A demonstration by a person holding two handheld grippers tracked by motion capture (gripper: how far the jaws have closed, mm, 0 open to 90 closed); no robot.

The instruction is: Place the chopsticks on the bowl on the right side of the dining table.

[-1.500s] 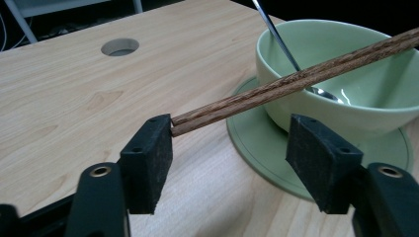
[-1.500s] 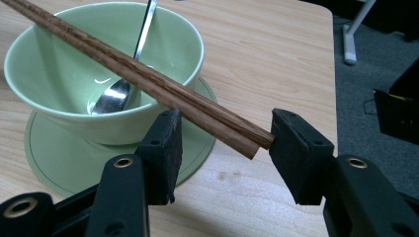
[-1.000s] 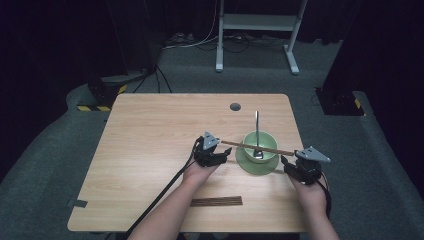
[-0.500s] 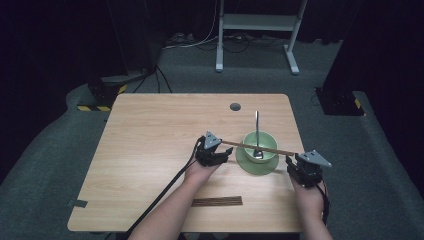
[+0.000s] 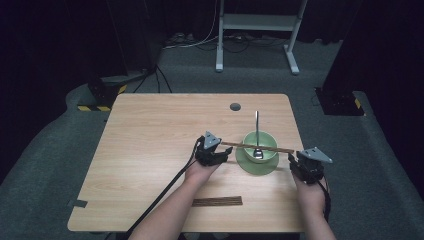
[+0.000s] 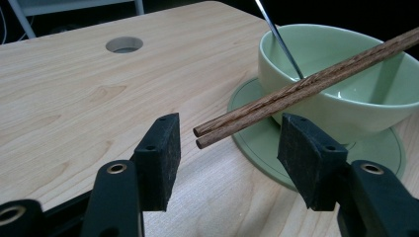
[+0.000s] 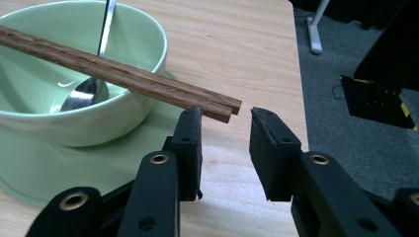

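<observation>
Now | chopsticks (image 6: 306,89) across bowl (image 6: 356,106) | left tool (image 6: 227,143) open | right tool (image 7: 225,131) closing, gripping nothing | no readable writing

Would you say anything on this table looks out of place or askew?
Nothing is spilled or damaged. The pair of chopsticks lies neatly across the green bowl, and the spoon leans inside it. A second chopstick pair lies near the table's front edge.
</observation>
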